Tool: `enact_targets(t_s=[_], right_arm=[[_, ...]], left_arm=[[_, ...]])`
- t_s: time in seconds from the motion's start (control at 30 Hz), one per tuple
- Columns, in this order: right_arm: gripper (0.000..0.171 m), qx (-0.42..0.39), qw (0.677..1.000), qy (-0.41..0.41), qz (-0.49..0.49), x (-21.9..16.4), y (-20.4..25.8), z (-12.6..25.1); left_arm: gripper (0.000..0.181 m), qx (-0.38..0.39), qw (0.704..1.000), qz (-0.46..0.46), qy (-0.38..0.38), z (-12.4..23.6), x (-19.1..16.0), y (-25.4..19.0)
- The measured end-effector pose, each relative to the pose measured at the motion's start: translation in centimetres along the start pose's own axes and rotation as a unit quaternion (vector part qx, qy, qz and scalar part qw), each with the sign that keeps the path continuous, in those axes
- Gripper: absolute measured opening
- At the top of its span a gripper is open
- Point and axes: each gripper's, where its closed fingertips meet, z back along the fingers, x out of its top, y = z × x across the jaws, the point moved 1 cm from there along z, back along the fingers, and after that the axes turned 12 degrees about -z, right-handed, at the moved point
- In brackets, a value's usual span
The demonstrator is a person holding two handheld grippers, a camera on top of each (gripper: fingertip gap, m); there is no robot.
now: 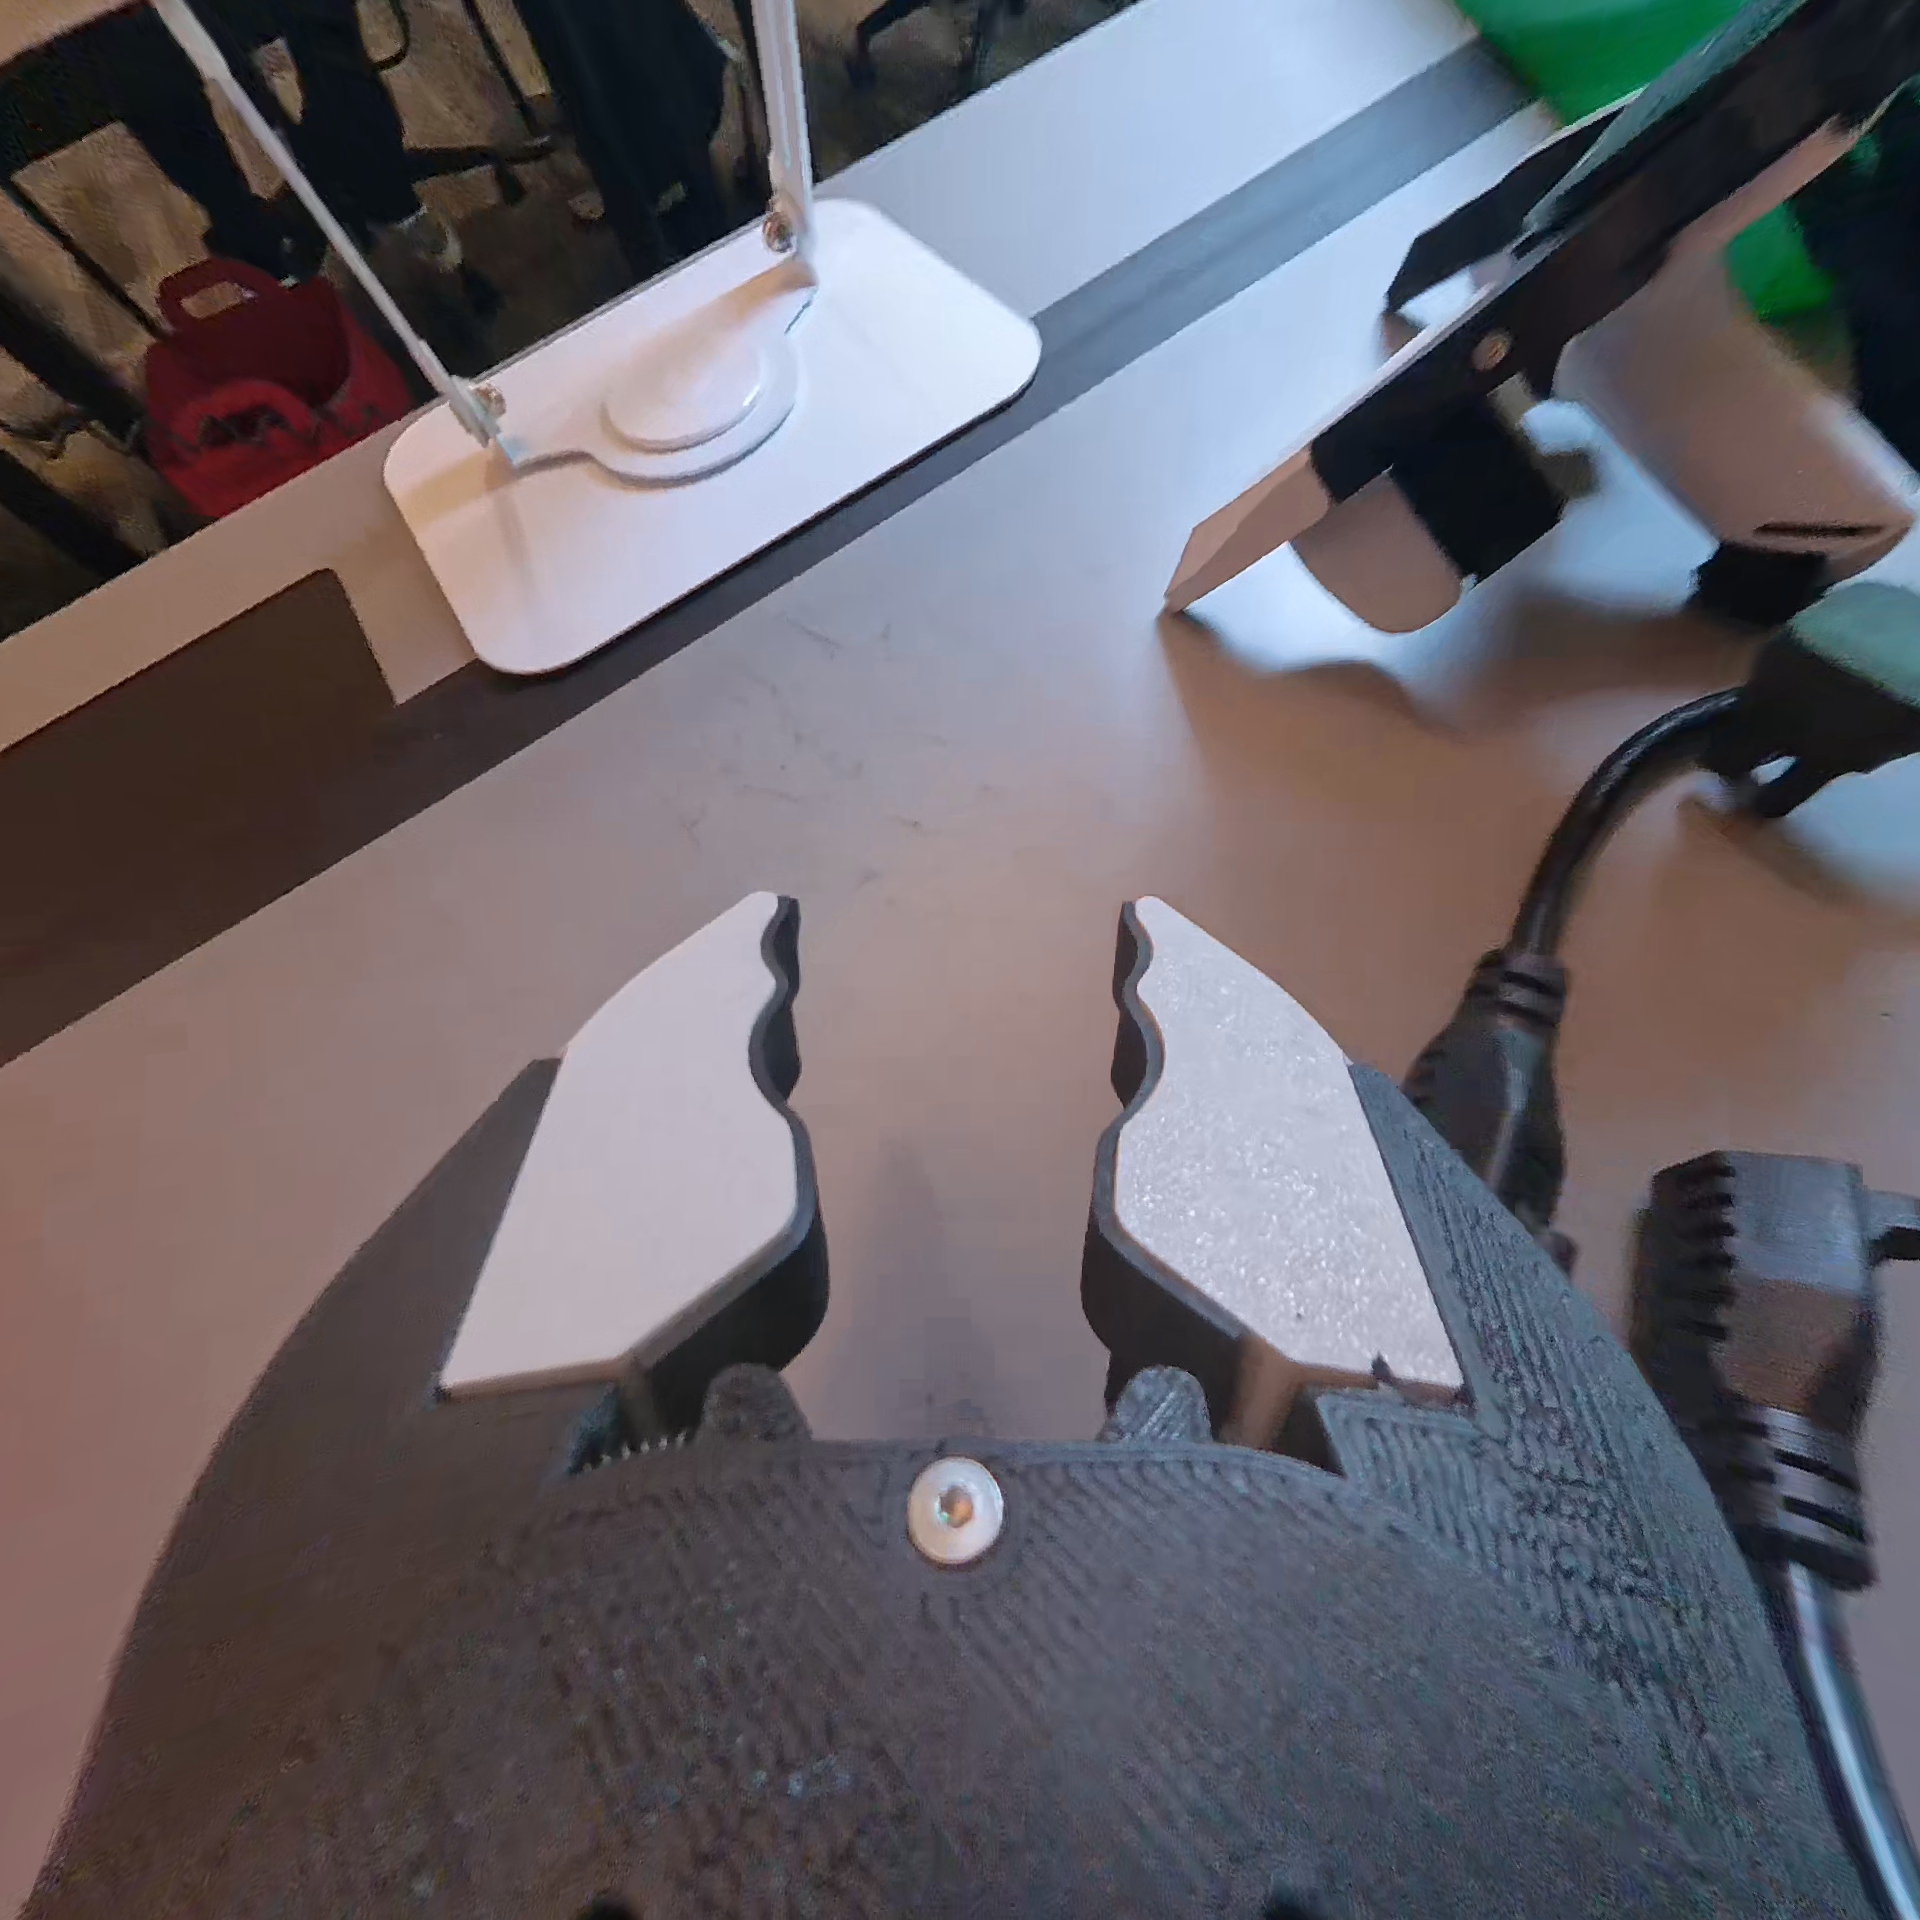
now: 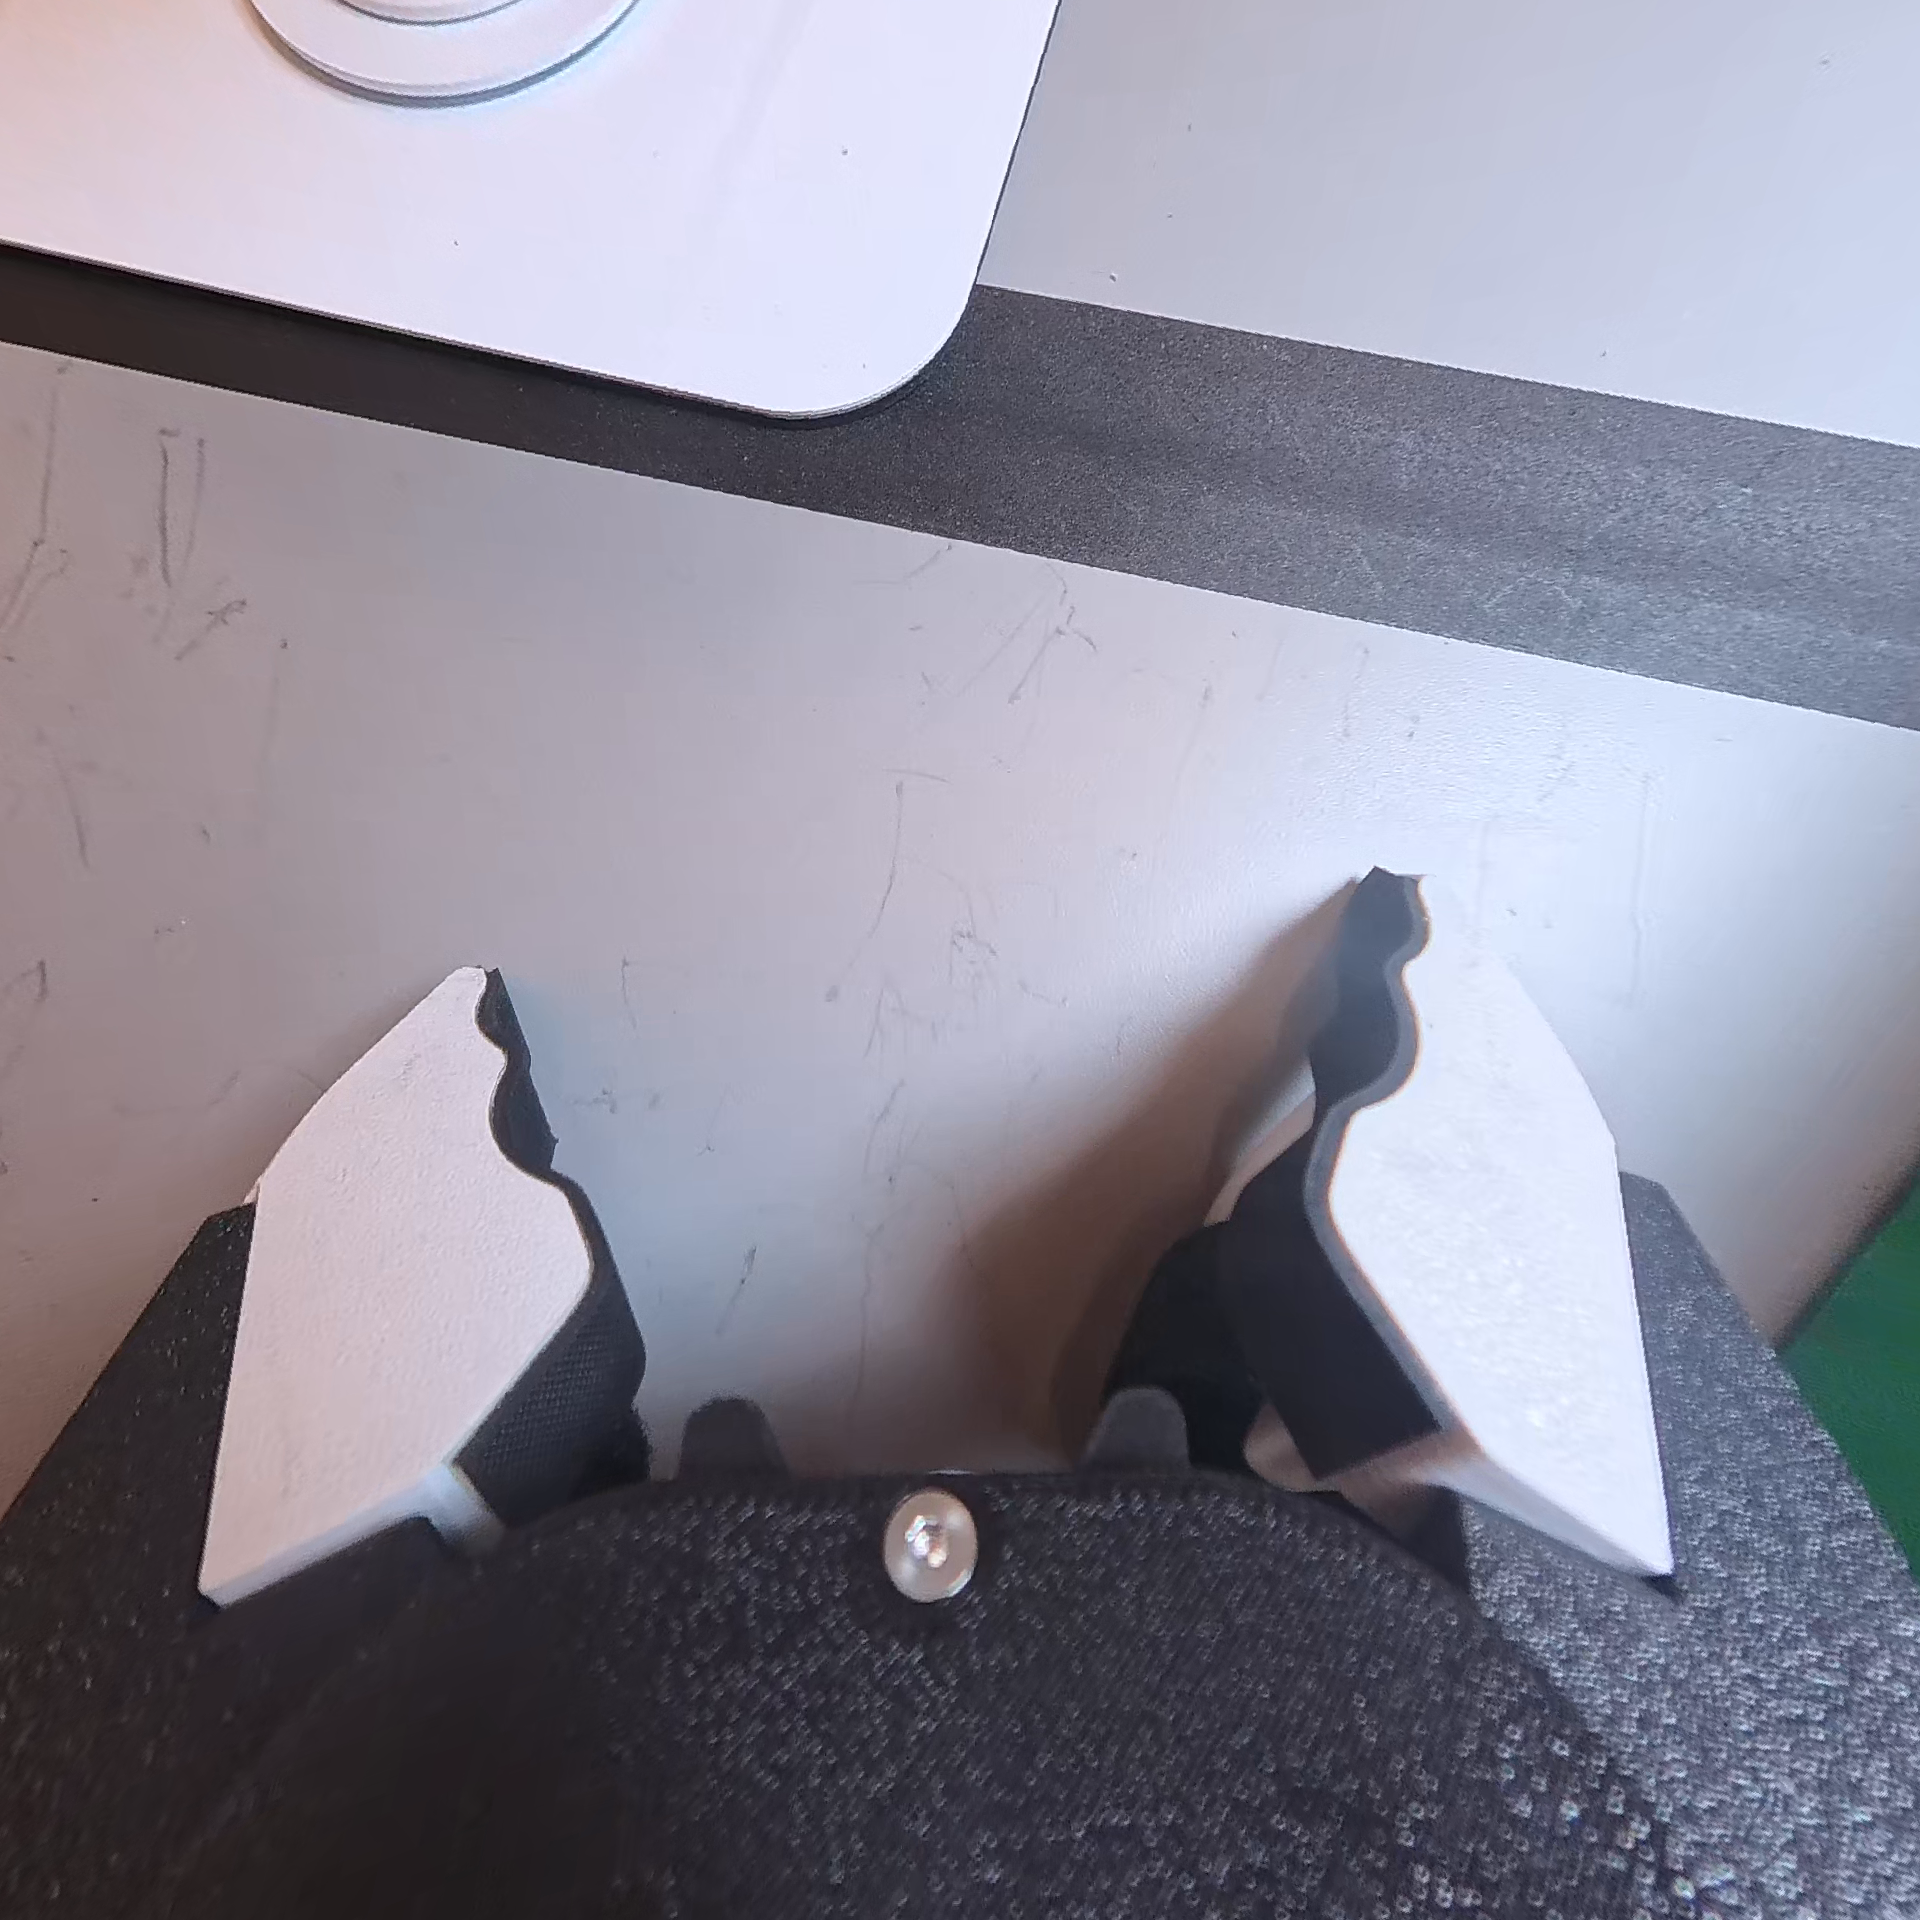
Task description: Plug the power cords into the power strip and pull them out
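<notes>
My left gripper [image 1: 956,914] is open and empty above the grey table [image 1: 831,779]. To its right lie a black power cord [image 1: 1558,883] with its plug [image 1: 1496,1091] and a second black ribbed plug [image 1: 1756,1351], both on the table beside my right finger. My right gripper [image 2: 951,935] is open and empty, low over bare table. It also shows in the left wrist view [image 1: 1455,499], blurred, at the far right, over what looks like a white power strip [image 1: 1766,468]. The strip's sockets are hidden.
A white lamp base [image 1: 707,436] with two thin stems stands at the back on a dark strip [image 1: 1195,301] that crosses the table; its corner shows in the right wrist view [image 2: 520,208]. Something green [image 1: 1621,52] sits at the far right. A red bag [image 1: 260,384] lies beyond the table edge.
</notes>
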Motion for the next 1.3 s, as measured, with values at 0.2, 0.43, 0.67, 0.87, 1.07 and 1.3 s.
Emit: enact_targets(t_s=[0.2,0.43,0.67,0.87,1.07,1.3], right_arm=[[0.148,0.0,1.0,0.0,0.0,0.0,0.1,0.0],[0.148,0.0,1.0,0.0,0.0,0.0,0.1,0.0],[0.148,0.011,1.0,0.002,0.015,0.1,0.3,0.0],[0.147,0.089,0.99,0.025,0.111,1.5,0.0,-1.1],[0.147,0.094,0.988,0.021,0.118,1.6,0.3,-1.1],[0.09,0.297,0.944,0.021,0.14,1.3,5.9,2.6]], left_arm=[[0.056,0.04,0.999,-0.022,0.027,-0.4,-1.2,1.2],[0.052,0.012,1.0,-0.015,0.002,-0.3,-0.5,0.7],[0.052,-0.033,0.997,0.027,-0.065,1.6,2.7,-0.1],[0.052,-0.043,0.996,0.015,-0.078,2.1,3.6,-0.9],[0.052,-0.055,0.993,0.002,-0.104,3.6,5.4,-2.0],[0.051,-0.054,0.988,-0.024,-0.142,6.2,7.8,-2.8]])
